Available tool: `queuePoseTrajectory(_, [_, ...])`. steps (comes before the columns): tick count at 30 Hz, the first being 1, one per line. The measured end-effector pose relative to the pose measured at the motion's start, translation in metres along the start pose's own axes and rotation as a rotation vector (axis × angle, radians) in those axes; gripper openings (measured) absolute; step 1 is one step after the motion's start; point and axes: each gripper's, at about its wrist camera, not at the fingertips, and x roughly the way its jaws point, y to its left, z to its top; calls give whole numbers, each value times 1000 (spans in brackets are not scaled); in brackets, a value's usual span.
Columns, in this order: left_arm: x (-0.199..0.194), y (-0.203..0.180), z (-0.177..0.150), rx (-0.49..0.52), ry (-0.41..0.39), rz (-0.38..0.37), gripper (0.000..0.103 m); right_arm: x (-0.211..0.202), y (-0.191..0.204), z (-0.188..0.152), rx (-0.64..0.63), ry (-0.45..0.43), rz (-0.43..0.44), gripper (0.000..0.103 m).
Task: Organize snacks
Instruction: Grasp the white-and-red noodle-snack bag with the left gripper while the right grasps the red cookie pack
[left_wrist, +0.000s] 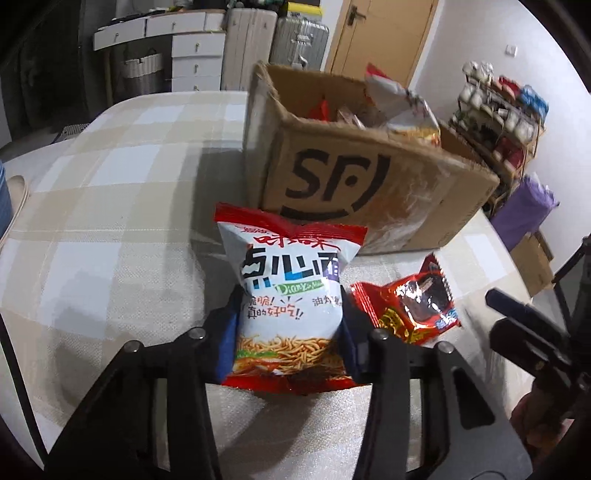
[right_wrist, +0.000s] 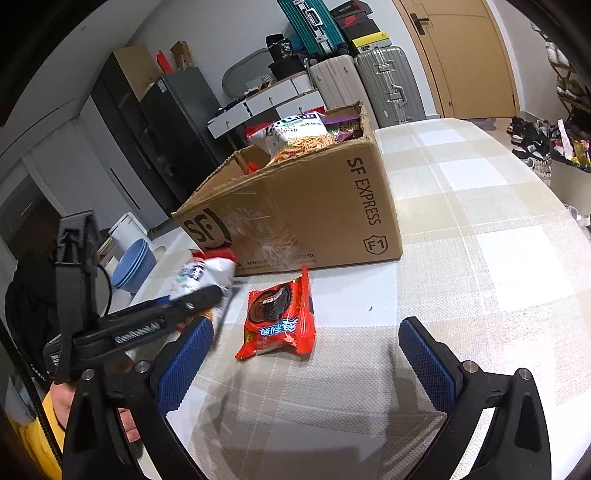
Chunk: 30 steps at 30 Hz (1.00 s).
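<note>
My left gripper (left_wrist: 290, 314) is shut on a white and red noodle snack bag (left_wrist: 291, 291) and holds it upright in front of the cardboard SF box (left_wrist: 369, 192). The bag also shows in the right wrist view (right_wrist: 201, 275), with the left gripper (right_wrist: 207, 299) around it. A red cookie packet (right_wrist: 279, 325) lies flat on the table in front of the box (right_wrist: 314, 218); it also shows in the left wrist view (left_wrist: 410, 306). My right gripper (right_wrist: 304, 354) is open and empty, just short of the red packet. The box holds several snack bags (right_wrist: 295, 136).
The checked tablecloth (right_wrist: 480, 229) stretches to the right of the box. Suitcases (right_wrist: 384, 88) and a white drawer unit (right_wrist: 258, 103) stand behind the table. Blue bowls (right_wrist: 133, 266) sit at the left. A shoe rack (left_wrist: 498, 114) stands at the right wall.
</note>
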Motion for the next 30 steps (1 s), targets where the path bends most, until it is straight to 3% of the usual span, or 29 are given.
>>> queuePoseTrajectory(11, [-22, 18, 3, -11, -18, -38, 40, 24, 19, 5, -99, 88, -40, 102])
queuePoseTrajectory(19, [-65, 40, -38, -51, -34, -30, 40, 59, 34, 17, -101, 168, -4, 102])
queuePoseTrajectory(21, [-72, 45, -45, -50, -39, -26, 40, 65, 42, 16, -138, 178, -47, 101])
queuePoseTrajectory(27, [-94, 49, -56, -65, -45, -33, 40, 74, 63, 13, -242, 204, -101, 85])
queuePoseTrajectory(30, [-106, 46, -59, -48, -65, -33, 40, 72, 67, 10, -281, 209, -115, 72])
